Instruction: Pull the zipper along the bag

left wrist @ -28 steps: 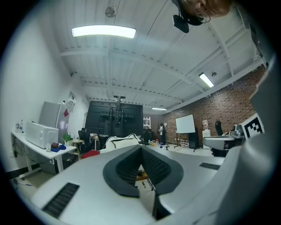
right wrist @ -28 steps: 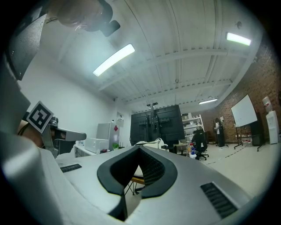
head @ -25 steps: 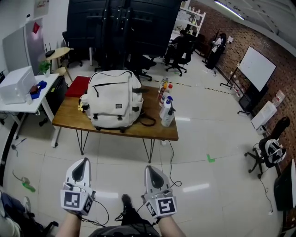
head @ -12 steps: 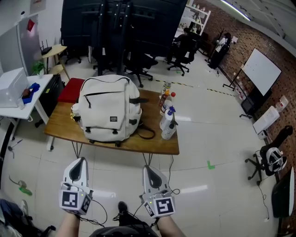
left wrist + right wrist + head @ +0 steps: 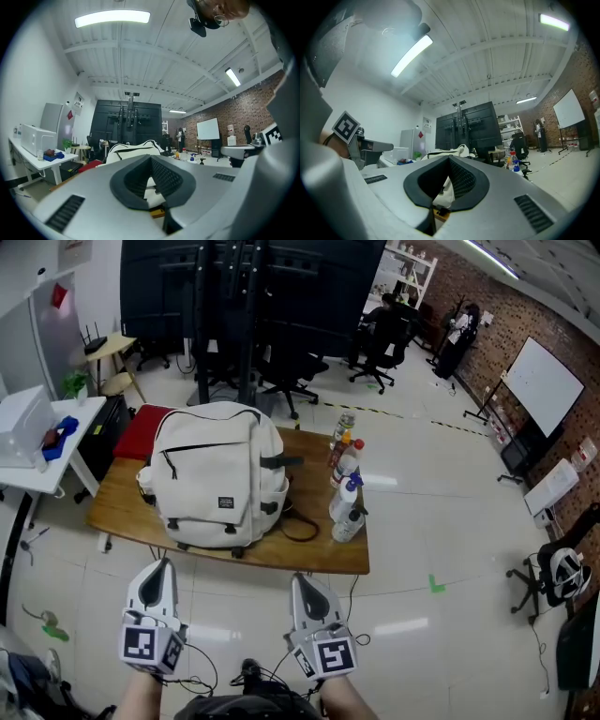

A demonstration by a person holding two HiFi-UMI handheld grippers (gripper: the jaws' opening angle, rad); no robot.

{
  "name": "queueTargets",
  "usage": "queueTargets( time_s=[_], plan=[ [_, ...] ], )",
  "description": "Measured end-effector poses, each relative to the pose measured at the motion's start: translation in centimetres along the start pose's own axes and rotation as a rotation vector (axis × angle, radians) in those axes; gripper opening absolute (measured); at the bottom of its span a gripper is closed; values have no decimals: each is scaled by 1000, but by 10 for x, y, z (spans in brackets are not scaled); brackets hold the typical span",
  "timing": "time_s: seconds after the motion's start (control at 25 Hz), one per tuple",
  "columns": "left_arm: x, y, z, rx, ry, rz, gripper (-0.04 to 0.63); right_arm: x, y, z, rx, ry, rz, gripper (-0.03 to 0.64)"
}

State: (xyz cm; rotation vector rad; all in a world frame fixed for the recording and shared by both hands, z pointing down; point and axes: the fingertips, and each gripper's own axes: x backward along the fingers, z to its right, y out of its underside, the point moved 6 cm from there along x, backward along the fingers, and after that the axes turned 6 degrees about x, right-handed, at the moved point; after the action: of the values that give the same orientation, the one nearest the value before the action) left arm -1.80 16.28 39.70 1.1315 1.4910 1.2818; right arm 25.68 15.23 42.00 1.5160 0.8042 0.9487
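Moved: table and bag sit closer than a second ago | Near: my left gripper (image 5: 162, 570) and right gripper (image 5: 306, 583) both clenched, empty | Table (image 5: 127, 514): white backpack (image 5: 217, 474) upright, black label unreadable | Right: spray bottles (image 5: 348, 510) | Far: blank whiteboard (image 5: 545, 386)

Bag (image 5: 217, 474) is hiding the middle of the bench (image 5: 120, 507); its zipper pull is showing too small to locate. Bottle (image 5: 348, 512) labels are reading illegible. Frame edge is cutting both forearms (image 5: 141, 697).
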Motion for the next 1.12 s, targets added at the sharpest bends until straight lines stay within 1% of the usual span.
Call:
queueTargets(
  time_s=[0.16,0.36,0.52,0.68,0.84,1.12],
  plan=[
    [-11,-2,-5,-18,-9,13,34,-16,1,2,0,-12,12,6],
    [-22,-8,-13,-13,-11,4,34,-32,2,-3,2,-44,12,6],
    [-35,-17,-26,-26,-9,13,34,-52,1,-9,5,-59,6,6],
    [-60,-14,-52,-17,-11,22,34,-77,2,-15,26,-54,10,6],
    [-87,-13,-77,-16,22,22,34,-109,8,-23,35,-30,5,6],
    [-161,-18,-155,-12,51,-11,34,-206,21,-38,45,0,-1,6]
  ],
)
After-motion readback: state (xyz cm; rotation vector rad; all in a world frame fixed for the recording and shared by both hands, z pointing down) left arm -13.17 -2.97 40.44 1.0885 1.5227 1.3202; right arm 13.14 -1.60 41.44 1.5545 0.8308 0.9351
